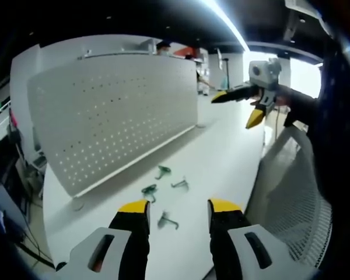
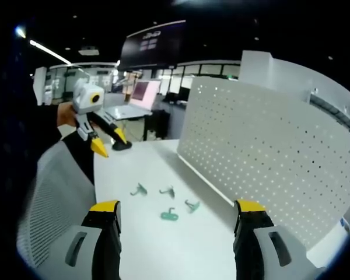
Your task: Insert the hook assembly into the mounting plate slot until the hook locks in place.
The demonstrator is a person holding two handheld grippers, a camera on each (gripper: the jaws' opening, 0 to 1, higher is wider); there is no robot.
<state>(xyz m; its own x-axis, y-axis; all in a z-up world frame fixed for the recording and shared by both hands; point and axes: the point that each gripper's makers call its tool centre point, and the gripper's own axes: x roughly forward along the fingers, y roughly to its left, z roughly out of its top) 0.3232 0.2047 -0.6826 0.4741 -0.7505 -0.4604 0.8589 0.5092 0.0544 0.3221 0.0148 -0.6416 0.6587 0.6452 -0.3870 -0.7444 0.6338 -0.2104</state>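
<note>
Several small green hooks lie loose on the white table (image 1: 221,151), among them one (image 1: 149,191) just ahead of my left gripper (image 1: 179,207), which is open and holds nothing. A white perforated mounting plate (image 1: 111,116) stands upright along the table behind them. My right gripper (image 1: 238,109) hovers open at the upper right, above the table. In the right gripper view the hooks (image 2: 169,216) lie between and beyond the wide-open right gripper (image 2: 178,207). There the plate (image 2: 268,140) is on the right and the left gripper (image 2: 111,144) is held open at the upper left.
A grey mesh chair back (image 1: 291,186) (image 2: 52,192) stands close to the table's near edge. The plate rests on round feet (image 1: 77,204). A laptop and monitor (image 2: 143,93) sit on a desk behind. A person (image 1: 163,46) is beyond the plate.
</note>
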